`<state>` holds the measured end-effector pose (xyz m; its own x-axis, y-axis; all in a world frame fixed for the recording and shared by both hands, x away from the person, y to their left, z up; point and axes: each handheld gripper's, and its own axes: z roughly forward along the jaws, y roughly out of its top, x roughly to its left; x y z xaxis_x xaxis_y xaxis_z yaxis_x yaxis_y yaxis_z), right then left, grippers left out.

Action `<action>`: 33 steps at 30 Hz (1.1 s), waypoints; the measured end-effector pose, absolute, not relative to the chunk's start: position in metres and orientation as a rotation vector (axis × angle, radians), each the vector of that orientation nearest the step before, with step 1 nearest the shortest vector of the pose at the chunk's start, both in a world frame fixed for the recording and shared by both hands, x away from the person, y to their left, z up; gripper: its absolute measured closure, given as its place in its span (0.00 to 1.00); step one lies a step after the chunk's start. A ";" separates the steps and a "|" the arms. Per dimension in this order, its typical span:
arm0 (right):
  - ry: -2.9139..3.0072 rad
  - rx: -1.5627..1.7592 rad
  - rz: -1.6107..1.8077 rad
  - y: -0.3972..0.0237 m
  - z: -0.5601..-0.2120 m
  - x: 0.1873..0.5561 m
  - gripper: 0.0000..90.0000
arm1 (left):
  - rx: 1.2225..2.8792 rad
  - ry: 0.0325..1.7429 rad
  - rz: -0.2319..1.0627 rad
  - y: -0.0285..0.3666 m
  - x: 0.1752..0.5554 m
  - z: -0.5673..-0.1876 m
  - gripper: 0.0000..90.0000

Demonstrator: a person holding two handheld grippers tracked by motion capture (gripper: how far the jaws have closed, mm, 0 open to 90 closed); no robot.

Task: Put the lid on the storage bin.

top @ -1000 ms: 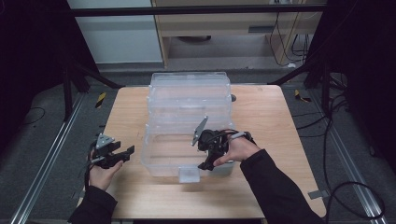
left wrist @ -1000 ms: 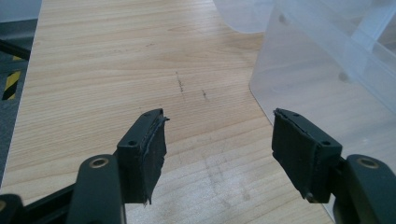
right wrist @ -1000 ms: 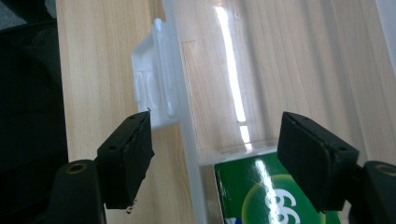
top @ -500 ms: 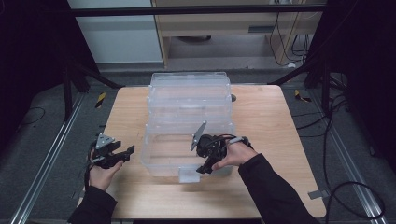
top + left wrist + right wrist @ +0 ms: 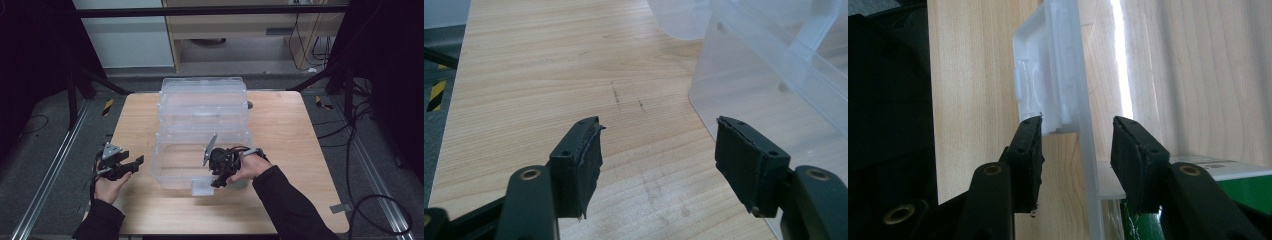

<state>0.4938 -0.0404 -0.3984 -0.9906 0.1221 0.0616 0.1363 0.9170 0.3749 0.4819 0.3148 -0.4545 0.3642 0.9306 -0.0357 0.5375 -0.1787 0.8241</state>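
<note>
Closing in over the last second, my right gripper point(image 5: 218, 176) has brought its jaws about halfway together, and it has edged slightly toward 6 o'clock along the near wall of the clear plastic bin point(image 5: 202, 137). The jaws straddle the front rim right by the white latch point(image 5: 1048, 70); in the right gripper view the thin clear wall point(image 5: 1090, 165) stands between the pads, with a sliver of gap on each side, so I read them as narrowed but not yet pressing.

My left gripper point(image 5: 131, 164) has not shifted. It sits at 9 o'clock of the bin's near corner, jaws spread wide with nothing between them, bare wood showing through in the left gripper view point(image 5: 656, 155).

For room: the wooden table point(image 5: 295, 130) has open surface at 3 o'clock of the bin and a strip at 6 o'clock near my forearms. At 9 o'clock the table edge is close behind the left gripper, and a metal rail point(image 5: 47, 175) runs along the floor past it.

Something green with a white label point(image 5: 1233, 185) lies inside the bin just behind the wall, near my right jaw.

The bin is transparent, tall and ribbed, standing at the table's middle and running toward 12 o'clock.
</note>
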 end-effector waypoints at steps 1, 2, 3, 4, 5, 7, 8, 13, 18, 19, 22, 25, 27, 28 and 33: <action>-3.034 -0.220 -0.596 -0.040 -0.398 0.494 0.63 | 1.844 1.282 0.633 0.315 0.482 -0.454 0.38; -3.034 -0.214 -0.597 -0.040 -0.399 0.495 0.64 | 1.844 1.280 0.633 0.315 0.482 -0.454 0.38; -3.030 -0.217 -0.587 -0.040 -0.398 0.495 0.64 | 1.845 1.278 0.635 0.315 0.482 -0.453 0.38; -3.030 -0.216 -0.589 -0.040 -0.399 0.496 0.65 | 1.841 1.277 0.637 0.314 0.482 -0.453 0.38; -3.031 -0.211 -0.591 -0.040 -0.399 0.496 0.65 | 1.841 1.276 0.636 0.314 0.482 -0.452 0.38; -3.032 -0.218 -0.585 -0.039 -0.400 0.495 0.66 | 1.845 1.272 0.637 0.314 0.482 -0.451 0.38; -3.034 -0.208 -0.581 -0.039 -0.400 0.496 0.66 | 1.844 1.272 0.637 0.314 0.482 -0.451 0.38; -3.024 -0.220 -0.551 -0.036 -0.401 0.496 0.69 | 1.832 1.265 0.641 0.316 0.482 -0.446 0.39; -3.008 -0.197 -0.531 -0.033 -0.405 0.496 0.72 | 1.830 1.244 0.645 0.315 0.482 -0.439 0.39; -3.007 -0.200 -0.530 -0.034 -0.404 0.496 0.72 | 1.833 1.240 0.649 0.315 0.481 -0.437 0.39; -3.007 -0.199 -0.528 -0.034 -0.404 0.496 0.72 | 1.823 1.219 0.656 0.315 0.482 -0.428 0.39; -3.014 -0.188 -0.541 -0.034 -0.405 0.496 0.72 | 1.823 1.181 0.657 0.316 0.482 -0.418 0.39; -3.018 -0.193 -0.544 -0.034 -0.405 0.495 0.72 | 1.822 1.154 0.654 0.316 0.482 -0.411 0.39; -3.019 -0.187 -0.544 -0.034 -0.405 0.495 0.72 | 1.828 1.140 0.658 0.316 0.483 -0.408 0.39; -3.024 -0.190 -0.545 -0.034 -0.405 0.494 0.72 | 1.877 1.040 0.672 0.315 0.488 -0.384 0.39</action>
